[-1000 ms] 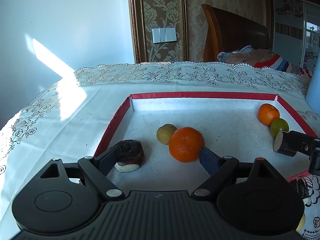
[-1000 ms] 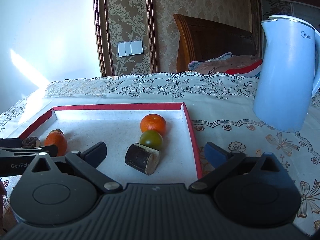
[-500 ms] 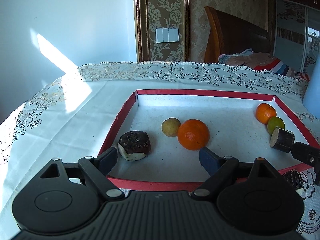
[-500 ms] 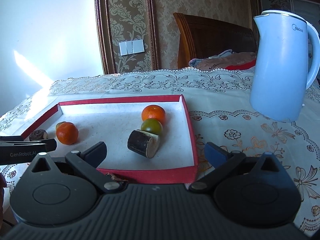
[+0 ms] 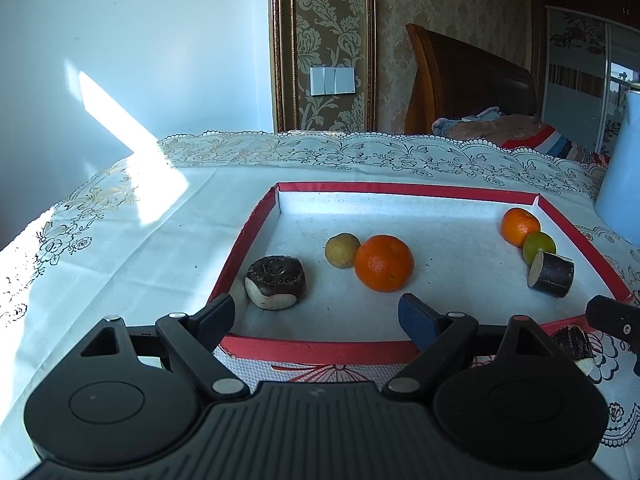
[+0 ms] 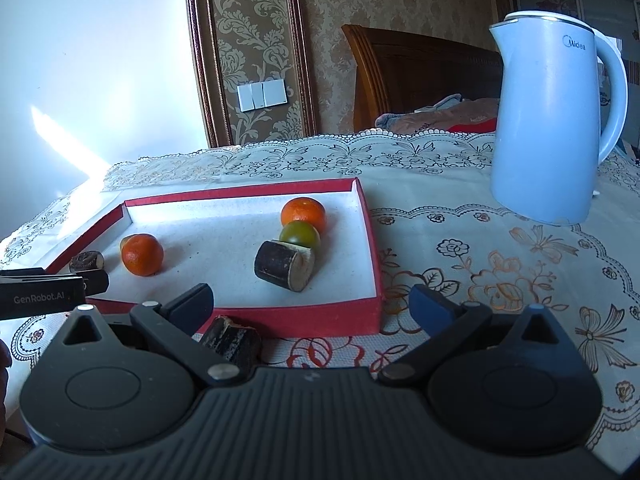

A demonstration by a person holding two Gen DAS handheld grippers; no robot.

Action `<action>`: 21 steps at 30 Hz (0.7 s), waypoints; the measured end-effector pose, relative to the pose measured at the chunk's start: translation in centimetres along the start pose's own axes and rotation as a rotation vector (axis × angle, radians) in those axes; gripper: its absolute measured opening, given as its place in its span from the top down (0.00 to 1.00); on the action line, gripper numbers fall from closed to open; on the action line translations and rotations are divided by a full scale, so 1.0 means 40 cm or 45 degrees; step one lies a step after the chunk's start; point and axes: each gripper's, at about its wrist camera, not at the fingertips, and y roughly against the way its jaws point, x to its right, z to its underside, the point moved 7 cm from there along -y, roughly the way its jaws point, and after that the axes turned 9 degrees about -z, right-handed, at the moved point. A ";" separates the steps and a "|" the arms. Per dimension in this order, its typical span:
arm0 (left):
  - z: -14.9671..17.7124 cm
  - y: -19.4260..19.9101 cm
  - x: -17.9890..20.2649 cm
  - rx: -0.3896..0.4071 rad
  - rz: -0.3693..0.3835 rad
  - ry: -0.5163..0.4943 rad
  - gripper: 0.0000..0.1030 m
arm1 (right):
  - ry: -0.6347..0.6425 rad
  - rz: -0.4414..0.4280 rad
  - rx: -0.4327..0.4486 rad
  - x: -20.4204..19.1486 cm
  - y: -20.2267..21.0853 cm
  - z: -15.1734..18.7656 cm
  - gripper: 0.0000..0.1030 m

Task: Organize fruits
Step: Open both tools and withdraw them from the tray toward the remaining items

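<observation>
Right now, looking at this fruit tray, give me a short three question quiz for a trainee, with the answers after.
1. True or false: the left tool is shut on the big orange.
2. Multiple choice: what lies on the tablecloth just outside the tray's near wall? A) a green citrus B) a dark cane piece C) a kettle
3. Fill in: the green citrus sits between the small orange and a ____ .

Key
1. False. Both tools, the right tool too, are open and empty.
2. B, the loose cane piece. The kettle stands well off to the right.
3. Cane piece, the one in the tray.
</observation>
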 end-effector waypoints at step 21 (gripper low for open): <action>0.014 0.046 -0.002 0.029 0.051 0.017 0.13 | 0.010 0.015 0.000 -0.003 0.002 0.004 0.00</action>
